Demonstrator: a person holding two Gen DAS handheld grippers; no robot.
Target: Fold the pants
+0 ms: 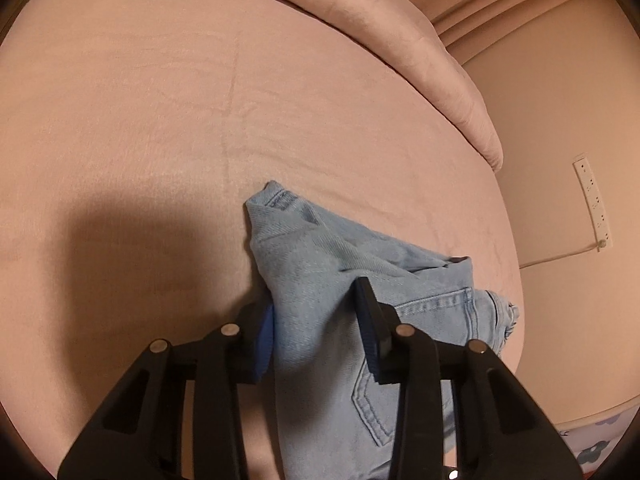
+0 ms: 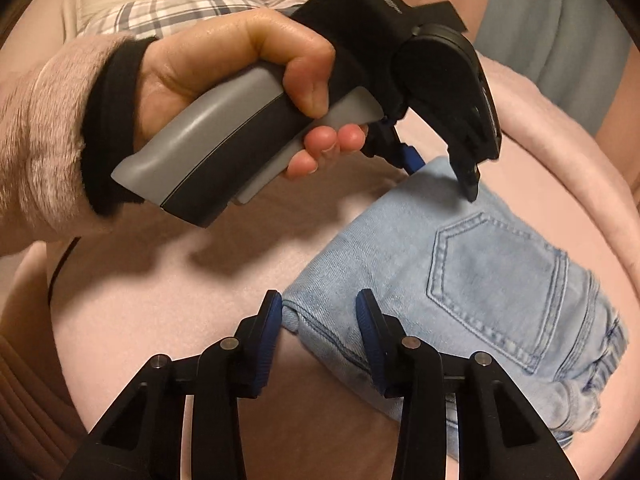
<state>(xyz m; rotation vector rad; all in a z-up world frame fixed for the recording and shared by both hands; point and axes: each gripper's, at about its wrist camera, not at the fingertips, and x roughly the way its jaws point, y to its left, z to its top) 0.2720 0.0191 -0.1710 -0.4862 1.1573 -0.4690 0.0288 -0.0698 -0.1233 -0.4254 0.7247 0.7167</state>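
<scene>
Light blue jeans (image 1: 320,280) lie folded in a bundle on the pink bed (image 1: 140,120), back pocket up (image 2: 492,272). My left gripper (image 1: 316,320) is open, its two fingers straddling the far folded corner of the jeans; it also shows from outside in the right wrist view (image 2: 444,172), held by a hand. My right gripper (image 2: 318,312) is open, its fingers on either side of the near folded corner of the jeans (image 2: 304,316).
A thick pink duvet (image 1: 400,60) lies bunched along the far side of the bed. A white power strip (image 1: 592,204) with a cable lies on the floor beyond the bed's edge. A plaid pillow (image 2: 168,12) sits at the back.
</scene>
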